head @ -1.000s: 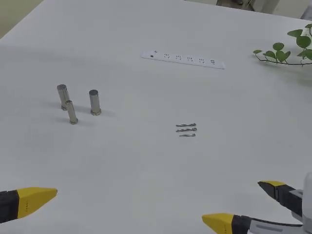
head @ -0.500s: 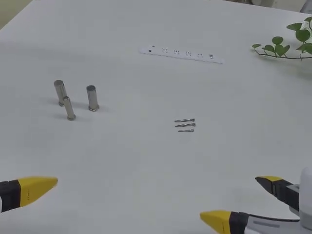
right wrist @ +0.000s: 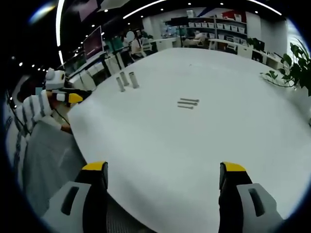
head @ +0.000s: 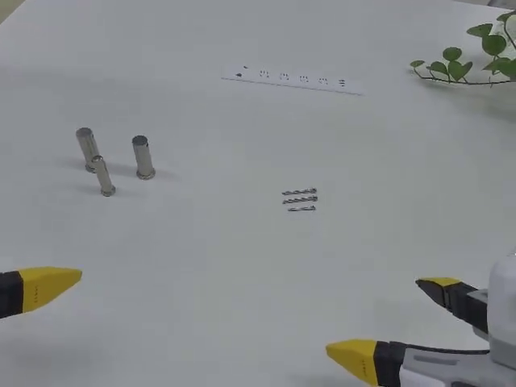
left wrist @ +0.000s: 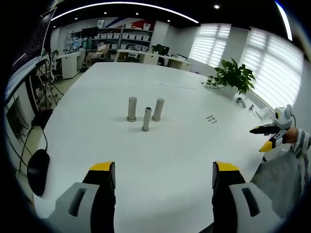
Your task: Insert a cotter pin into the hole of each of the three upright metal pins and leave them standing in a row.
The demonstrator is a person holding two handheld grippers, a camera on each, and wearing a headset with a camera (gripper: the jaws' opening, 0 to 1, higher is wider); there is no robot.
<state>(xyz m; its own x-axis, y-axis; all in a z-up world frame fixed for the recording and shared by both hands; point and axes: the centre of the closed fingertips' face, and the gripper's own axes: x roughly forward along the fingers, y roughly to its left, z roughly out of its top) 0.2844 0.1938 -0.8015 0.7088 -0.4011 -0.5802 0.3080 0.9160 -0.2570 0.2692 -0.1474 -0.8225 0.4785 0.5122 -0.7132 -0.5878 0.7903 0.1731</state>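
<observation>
Three upright metal pins [head: 105, 158] stand in a tight cluster on the white table [head: 242, 266] at the left; they appear again as pins [left wrist: 144, 111] and pins [right wrist: 126, 80]. Three small cotter pins [head: 300, 200] lie side by side near the middle, also visible as cotter pins [right wrist: 188, 103] and cotter pins [left wrist: 210, 118]. My left gripper [left wrist: 159, 172] is open and empty, short of the metal pins; one yellow tip [head: 48, 284] pokes in at the head view's left edge. My right gripper [head: 393, 322] is open and empty, near the front right, well short of the cotter pins.
A white power strip [head: 292, 81] lies at the far side of the table. A leafy plant [head: 472, 56] trails in at the back right. An office with shelves and desks lies beyond the table.
The head camera has shifted, so the pins and cotter pins sit slightly higher and more to the left. The left gripper's tip has drawn back toward the left edge.
</observation>
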